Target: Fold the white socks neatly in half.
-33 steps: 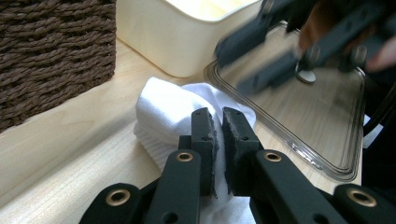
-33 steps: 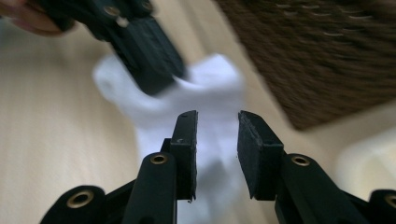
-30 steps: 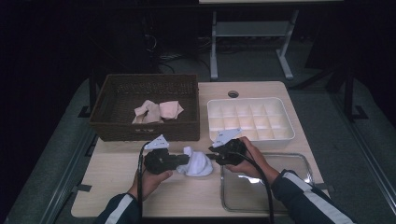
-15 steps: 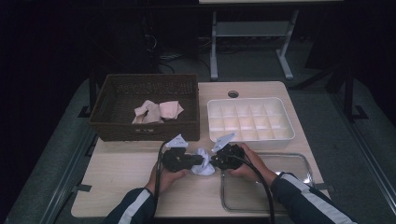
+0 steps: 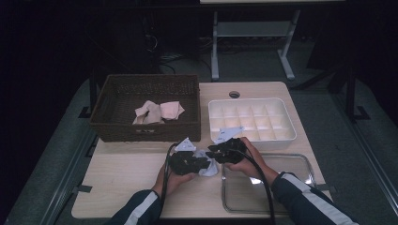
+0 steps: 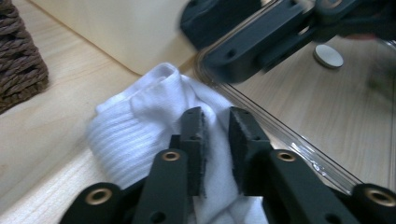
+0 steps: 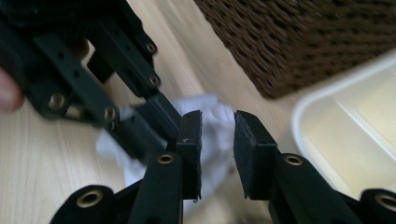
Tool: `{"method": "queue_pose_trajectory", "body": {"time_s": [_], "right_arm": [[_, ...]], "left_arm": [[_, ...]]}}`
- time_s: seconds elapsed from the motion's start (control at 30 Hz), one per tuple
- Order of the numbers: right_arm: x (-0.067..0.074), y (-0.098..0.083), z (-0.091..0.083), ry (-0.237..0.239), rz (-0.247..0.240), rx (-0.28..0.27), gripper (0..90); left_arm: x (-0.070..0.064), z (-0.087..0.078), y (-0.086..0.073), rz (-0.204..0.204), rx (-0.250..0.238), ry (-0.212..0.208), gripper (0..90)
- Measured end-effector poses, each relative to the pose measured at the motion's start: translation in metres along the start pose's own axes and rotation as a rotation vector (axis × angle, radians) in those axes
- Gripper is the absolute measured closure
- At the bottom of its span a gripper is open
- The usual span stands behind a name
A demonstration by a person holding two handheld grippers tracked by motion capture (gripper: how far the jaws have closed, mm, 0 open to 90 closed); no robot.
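Sitting at the back of the table [image 5: 141, 197], the wicker basket [image 5: 117, 129] is holding a few crumpled beige cloths [image 5: 157, 111], the white divided tray [image 5: 281, 136] beside it is showing bare compartments, and the clear glass dish [image 5: 307, 168] is lying in front of the tray.

Since the earlier frames the left hand has been sliding in toward the right one (the two now nearly meeting).

The left gripper [image 6: 215, 135] and the right gripper [image 7: 217, 140] are pointing at each other from opposite sides of the white sock [image 6: 140, 135], which is lying on the table just beside the dish's rim. Both pairs of jaws have just been opening and are standing narrowly parted with sock fabric between them; the pads seem not to be pressing it, though blur is making that hard to tell.
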State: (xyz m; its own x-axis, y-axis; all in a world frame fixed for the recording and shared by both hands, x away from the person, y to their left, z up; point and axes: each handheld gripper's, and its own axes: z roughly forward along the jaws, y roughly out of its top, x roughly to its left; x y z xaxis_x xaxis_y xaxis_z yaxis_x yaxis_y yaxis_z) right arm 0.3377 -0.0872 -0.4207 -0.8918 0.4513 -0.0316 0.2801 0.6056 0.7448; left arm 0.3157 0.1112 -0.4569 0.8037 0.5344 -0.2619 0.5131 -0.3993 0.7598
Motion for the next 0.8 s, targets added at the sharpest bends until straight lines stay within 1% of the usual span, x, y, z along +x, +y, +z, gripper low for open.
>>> {"method": "queue_pose_trajectory", "body": {"time_s": [0.03, 0.07, 0.1, 0.13, 0.17, 0.2, 0.23, 0.27, 0.3, 0.37, 0.4, 0.43, 0.47, 0.5, 0.53, 0.57, 0.6, 0.63, 0.67, 0.7, 0.73, 0.77, 0.8], "right_arm": [[0.0, 0.001, 0.004, -0.007, 0.003, 0.005, 72.7], [0.0, 0.002, 0.007, 0.003, 0.014, 0.012, 72.6], [-0.001, 0.001, 0.011, 0.004, 0.013, 0.024, 72.8], [-0.003, 0.0, 0.013, -0.001, 0.005, 0.037, 73.0], [-0.004, -0.002, 0.015, 0.001, 0.006, 0.054, 73.0], [-0.004, -0.003, 0.017, 0.003, 0.013, 0.072, 73.0], [-0.004, -0.005, 0.018, 0.003, 0.021, 0.083, 73.4], [-0.005, -0.006, 0.019, 0.0, 0.009, 0.092, 73.5], [-0.005, -0.007, 0.019, 0.001, 0.018, 0.107, 73.5], [-0.005, -0.009, 0.02, 0.001, 0.014, 0.119, 73.5], [-0.005, -0.01, 0.02, 0.0, 0.013, 0.125, 73.6], [-0.005, -0.01, 0.02, -0.002, 0.01, 0.132, 73.6], [-0.004, -0.011, 0.021, -0.008, 0.004, 0.142, 73.6], [-0.004, -0.012, 0.021, -0.01, -0.002, 0.143, 73.8], [-0.004, -0.013, 0.021, -0.013, -0.008, 0.147, 73.8], [-0.004, -0.014, 0.02, -0.014, -0.014, 0.151, 73.9], [-0.004, -0.014, 0.02, -0.011, -0.01, 0.151, 74.0], [-0.004, -0.014, 0.02, -0.009, -0.008, 0.148, 74.3], [-0.004, -0.015, 0.021, -0.008, -0.004, 0.148, 75.3], [-0.004, -0.015, 0.021, -0.008, -0.002, 0.147, 76.2], [-0.003, -0.016, 0.022, -0.012, 0.004, 0.147, 76.5], [-0.003, -0.017, 0.022, -0.013, 0.003, 0.148, 76.5], [-0.003, -0.017, 0.022, -0.014, 0.007, 0.147, 76.4]], "left_arm": [[0.0, -0.001, 0.0, 0.001, 0.0, -0.005, 70.7], [-0.001, -0.001, 0.0, -0.006, -0.007, -0.017, 68.6], [0.0, -0.003, 0.0, 0.013, -0.007, -0.033, 64.6], [-0.002, -0.005, -0.001, 0.007, -0.021, -0.044, 59.7], [-0.004, -0.009, -0.001, 0.012, -0.025, -0.056, 54.9], [-0.006, -0.013, -0.001, 0.016, -0.033, -0.068, 51.0], [-0.007, -0.02, 0.0, 0.021, -0.044, -0.07, 46.4], [-0.008, -0.027, 0.001, 0.025, -0.058, -0.061, 43.9], [-0.008, -0.035, 0.001, 0.021, -0.076, -0.045, 44.0], [-0.005, -0.048, 0.001, 0.003, -0.122, -0.011, 44.1], [-0.002, -0.052, 0.0, 0.002, -0.124, 0.025, 45.6], [0.0, -0.052, 0.0, 0.008, -0.101, 0.068, 47.3], [0.004, -0.049, -0.002, 0.005, -0.081, 0.089, 48.7], [0.006, -0.045, -0.004, -0.02, -0.072, 0.089, 47.3], [0.007, -0.039, -0.006, -0.026, -0.051, 0.098, 45.8], [0.006, -0.032, -0.008, -0.011, -0.019, 0.116, 43.2], [0.005, -0.025, -0.009, 0.009, 0.009, 0.125, 41.0], [0.004, -0.019, -0.009, 0.024, 0.026, 0.129, 39.9], [0.002, -0.013, -0.01, 0.028, 0.035, 0.135, 39.1], [-0.001, -0.009, -0.009, 0.039, 0.033, 0.151, 38.6], [-0.001, -0.009, -0.009, 0.039, 0.033, 0.151, 37.5], [-0.004, -0.004, -0.008, 0.074, 0.042, 0.178, 36.4], [-0.005, -0.003, -0.008, 0.078, 0.041, 0.186, 35.8]]}}
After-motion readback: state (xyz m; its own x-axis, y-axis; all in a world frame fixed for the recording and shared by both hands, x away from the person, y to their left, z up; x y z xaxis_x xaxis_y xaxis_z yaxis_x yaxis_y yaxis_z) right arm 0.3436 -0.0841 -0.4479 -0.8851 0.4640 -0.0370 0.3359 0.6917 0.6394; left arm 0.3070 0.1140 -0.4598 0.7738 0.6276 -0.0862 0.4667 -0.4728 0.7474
